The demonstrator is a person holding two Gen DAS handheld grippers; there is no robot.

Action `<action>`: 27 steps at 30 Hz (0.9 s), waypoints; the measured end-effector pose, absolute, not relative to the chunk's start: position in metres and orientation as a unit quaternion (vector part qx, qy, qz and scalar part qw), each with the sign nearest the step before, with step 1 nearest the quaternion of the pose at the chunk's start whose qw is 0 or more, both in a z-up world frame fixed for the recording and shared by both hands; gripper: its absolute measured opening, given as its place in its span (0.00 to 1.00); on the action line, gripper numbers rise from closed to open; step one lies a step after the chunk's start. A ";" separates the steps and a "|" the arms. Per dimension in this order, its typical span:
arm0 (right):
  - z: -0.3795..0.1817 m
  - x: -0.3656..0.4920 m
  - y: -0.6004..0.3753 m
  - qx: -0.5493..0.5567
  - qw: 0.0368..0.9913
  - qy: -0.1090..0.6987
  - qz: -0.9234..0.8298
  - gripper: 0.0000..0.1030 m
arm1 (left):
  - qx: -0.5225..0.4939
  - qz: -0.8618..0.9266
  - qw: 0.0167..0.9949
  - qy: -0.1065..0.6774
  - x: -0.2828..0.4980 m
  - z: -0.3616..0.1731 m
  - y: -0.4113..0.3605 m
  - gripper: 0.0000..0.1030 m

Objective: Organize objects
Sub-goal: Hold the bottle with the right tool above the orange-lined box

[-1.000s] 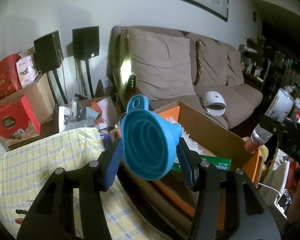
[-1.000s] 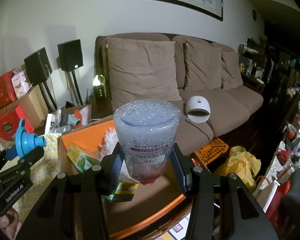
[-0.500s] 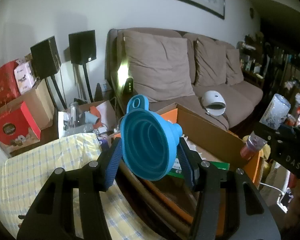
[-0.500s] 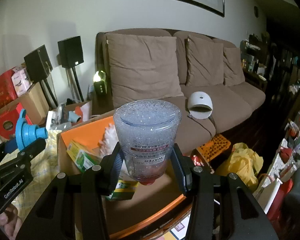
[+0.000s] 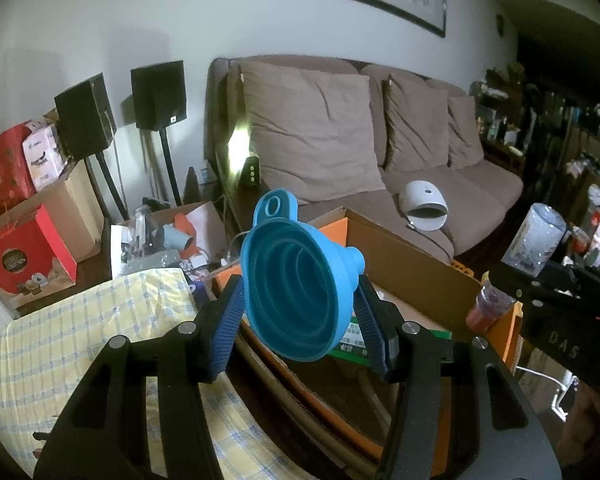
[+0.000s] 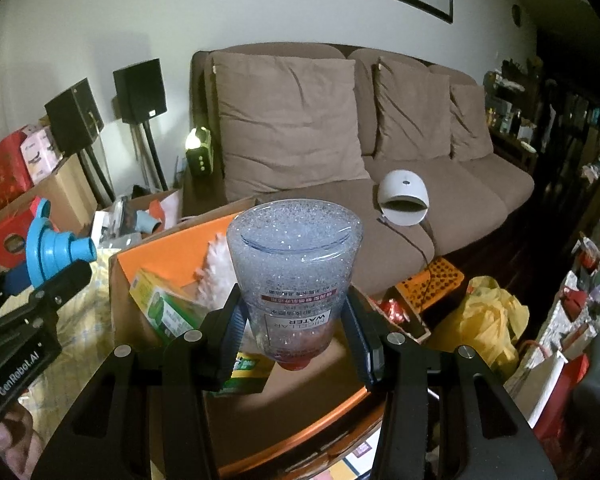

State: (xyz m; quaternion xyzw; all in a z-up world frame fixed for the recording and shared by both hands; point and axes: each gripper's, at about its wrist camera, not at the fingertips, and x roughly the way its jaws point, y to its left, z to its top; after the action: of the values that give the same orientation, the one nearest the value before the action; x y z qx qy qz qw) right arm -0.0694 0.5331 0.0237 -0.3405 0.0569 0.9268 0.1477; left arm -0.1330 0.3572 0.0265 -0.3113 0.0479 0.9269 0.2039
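- Left gripper (image 5: 300,308) is clenched on one blue collapsible funnel (image 5: 296,288), held over the near rim of the cardboard box (image 5: 400,256).
- Right gripper (image 6: 296,320) grips one upside-down micellar water bottle (image 6: 296,264), red cap down, above the box at 12 o'clock.
- Best approach, I judge: lower each item low into bare box floor before loosening the jaws, clear of the green carton (image 6: 160,304) at 9 o'clock.
- Count: two grippers, one funnel, one bottle, one box, two black speakers (image 6: 140,90).
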 end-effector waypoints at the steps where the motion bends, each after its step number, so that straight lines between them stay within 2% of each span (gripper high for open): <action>1: 0.023 -0.070 0.533 -0.342 0.149 0.057 0.926 0.46 | -0.313 0.926 0.204 0.048 -0.132 0.025 0.358 0.50; 27: -0.012 -0.088 0.531 -0.413 0.144 0.036 0.899 0.46 | -0.347 0.916 0.197 0.040 -0.140 -0.006 0.359 0.50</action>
State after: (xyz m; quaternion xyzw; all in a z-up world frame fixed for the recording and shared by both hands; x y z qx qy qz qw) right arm -0.0882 0.5306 -0.0124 -0.4128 0.0364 0.8986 0.1443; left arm -0.1398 0.3587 -0.0057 -0.3466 0.0403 0.9162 0.1971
